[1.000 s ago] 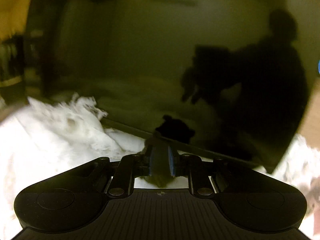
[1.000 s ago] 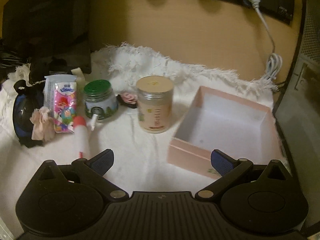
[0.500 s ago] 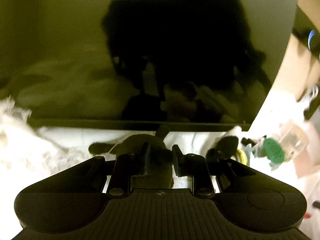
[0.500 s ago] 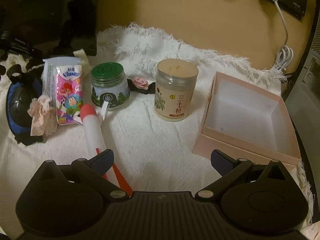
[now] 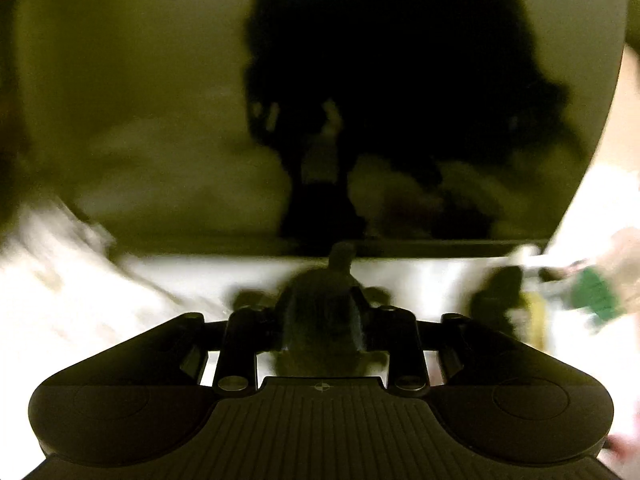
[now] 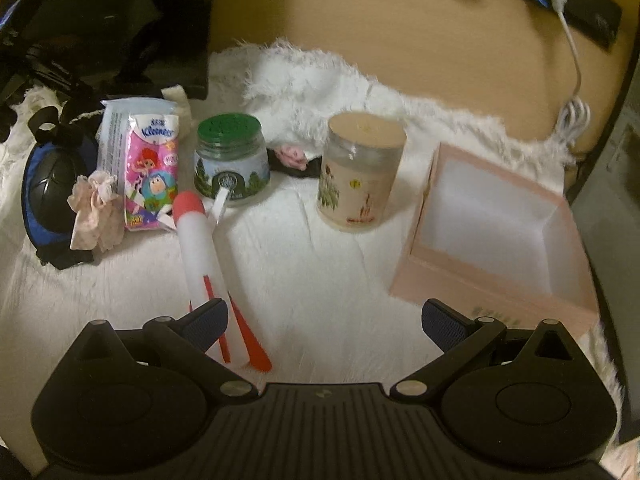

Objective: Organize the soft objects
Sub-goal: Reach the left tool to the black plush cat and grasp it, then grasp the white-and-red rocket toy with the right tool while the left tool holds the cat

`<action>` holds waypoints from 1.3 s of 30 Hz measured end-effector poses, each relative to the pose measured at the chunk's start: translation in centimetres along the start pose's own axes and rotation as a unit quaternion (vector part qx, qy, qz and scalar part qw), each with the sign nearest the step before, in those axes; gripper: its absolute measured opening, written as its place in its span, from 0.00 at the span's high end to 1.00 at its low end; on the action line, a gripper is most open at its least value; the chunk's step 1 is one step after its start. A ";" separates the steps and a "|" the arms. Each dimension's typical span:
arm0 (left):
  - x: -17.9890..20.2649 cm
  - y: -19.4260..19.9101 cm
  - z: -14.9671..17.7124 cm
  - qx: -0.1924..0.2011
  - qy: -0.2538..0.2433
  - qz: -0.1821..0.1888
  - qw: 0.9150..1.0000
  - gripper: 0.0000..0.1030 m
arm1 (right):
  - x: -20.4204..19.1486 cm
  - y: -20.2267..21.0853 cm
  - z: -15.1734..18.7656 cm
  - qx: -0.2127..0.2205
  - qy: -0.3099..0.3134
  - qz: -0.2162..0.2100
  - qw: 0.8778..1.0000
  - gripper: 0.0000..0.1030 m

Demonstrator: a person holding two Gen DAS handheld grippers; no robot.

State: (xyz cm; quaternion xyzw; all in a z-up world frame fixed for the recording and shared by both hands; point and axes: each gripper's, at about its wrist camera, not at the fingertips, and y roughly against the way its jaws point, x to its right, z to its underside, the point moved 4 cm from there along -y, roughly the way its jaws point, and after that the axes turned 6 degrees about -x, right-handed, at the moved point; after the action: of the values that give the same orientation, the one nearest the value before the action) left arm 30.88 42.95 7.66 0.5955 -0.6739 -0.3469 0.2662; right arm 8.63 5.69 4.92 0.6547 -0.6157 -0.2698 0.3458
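In the left wrist view my left gripper (image 5: 322, 320) has its jaws opening. A dark soft object (image 5: 320, 304) fills the gap between them, and the pads still touch its sides. It rests low on the white furry rug (image 5: 80, 304) in front of a black screen (image 5: 160, 100). My right gripper (image 6: 326, 318) stands open over the rug (image 6: 304, 256) with nothing between its fingers. A white foam rocket (image 6: 198, 240) with a red tip lies by its left finger. A pink scrunchie (image 6: 94, 208), a tissue pack (image 6: 148, 168) and a pink flower clip (image 6: 292, 156) lie further back. An open pink box (image 6: 492, 232) stands at the right.
A green-lidded jar (image 6: 230, 160) and a beige jar (image 6: 360, 176) stand mid-rug. A blue and black item (image 6: 46, 196) lies at the far left. A power strip (image 6: 576, 12) with a white cable (image 6: 576, 108) runs along the tan wall. A dark panel (image 6: 616, 208) borders the right.
The left view swung right and rolled level with the screen. Its jaws have spread apart around the dark soft object. The right gripper drew back a little, so more of the rocket shows.
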 end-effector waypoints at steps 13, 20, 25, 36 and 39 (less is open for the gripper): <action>-0.3 -5.3 1.0 -0.100 0.103 0.086 0.986 0.30 | -1.8 1.2 0.6 0.014 0.036 -0.010 0.999 0.00; 0.2 -2.8 2.9 -0.028 0.128 0.091 0.987 0.32 | -1.2 0.9 -0.2 0.023 0.078 -0.033 0.996 0.00; 1.9 4.7 5.3 0.046 0.145 0.096 0.984 0.32 | -2.2 -1.9 -2.0 0.015 0.089 -0.104 0.990 0.00; 9.0 7.2 11.7 0.024 0.232 0.178 0.956 0.34 | -5.2 -6.0 -2.1 -0.042 0.108 -0.197 0.974 0.68; 12.0 7.4 12.5 0.013 0.220 0.204 0.954 0.34 | -4.0 -5.1 -1.7 -0.047 0.101 -0.198 0.974 0.72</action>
State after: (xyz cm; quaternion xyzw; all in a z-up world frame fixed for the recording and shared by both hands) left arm 14.88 33.36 5.12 0.5101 -0.7104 -0.1368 0.4652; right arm 12.71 9.93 1.69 0.7703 -0.4225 -0.2941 0.3764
